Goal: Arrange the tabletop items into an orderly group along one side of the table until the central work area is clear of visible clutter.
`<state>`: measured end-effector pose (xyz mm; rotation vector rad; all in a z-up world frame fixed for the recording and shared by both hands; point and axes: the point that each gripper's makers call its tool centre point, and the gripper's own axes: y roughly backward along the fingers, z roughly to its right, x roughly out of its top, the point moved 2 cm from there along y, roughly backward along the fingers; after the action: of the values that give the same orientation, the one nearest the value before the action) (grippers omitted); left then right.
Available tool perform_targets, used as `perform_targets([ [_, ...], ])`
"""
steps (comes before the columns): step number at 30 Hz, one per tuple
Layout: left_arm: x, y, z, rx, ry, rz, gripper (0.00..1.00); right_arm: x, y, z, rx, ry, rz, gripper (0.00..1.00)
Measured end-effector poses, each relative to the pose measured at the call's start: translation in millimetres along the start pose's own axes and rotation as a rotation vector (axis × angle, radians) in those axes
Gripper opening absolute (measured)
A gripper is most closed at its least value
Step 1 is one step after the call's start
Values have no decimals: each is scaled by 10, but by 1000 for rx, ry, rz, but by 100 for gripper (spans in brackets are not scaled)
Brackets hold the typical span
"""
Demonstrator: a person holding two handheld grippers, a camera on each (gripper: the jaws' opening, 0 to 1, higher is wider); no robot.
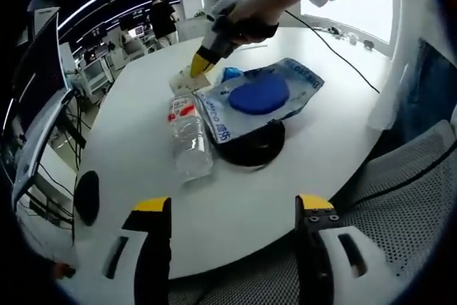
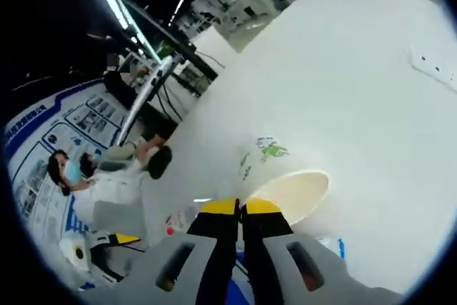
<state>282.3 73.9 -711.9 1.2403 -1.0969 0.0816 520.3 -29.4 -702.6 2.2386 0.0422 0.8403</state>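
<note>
A white paper cup with a green print is pinched at its rim by my right gripper, which is shut on it. In the left gripper view that right gripper is held by a hand over the cup at the far end of the group. Beside it a clear plastic bottle with a red label lies on its side. A blue and white pouch rests on a black round object. My left gripper hangs open near the table's front edge, apart from all of them.
A black oval object lies near the white table's left edge. A black cable runs across the far right. A mesh chair stands at the lower right. A white socket strip lies on the table.
</note>
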Motion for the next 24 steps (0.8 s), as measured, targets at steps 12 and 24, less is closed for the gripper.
perform_targets([
  [12, -26, 7, 12, -8, -6, -20, 70, 106, 412, 151, -14, -40, 44, 0],
  [24, -38, -1, 35, -14, -22, -32, 71, 149, 870, 313, -73, 28, 57, 0],
])
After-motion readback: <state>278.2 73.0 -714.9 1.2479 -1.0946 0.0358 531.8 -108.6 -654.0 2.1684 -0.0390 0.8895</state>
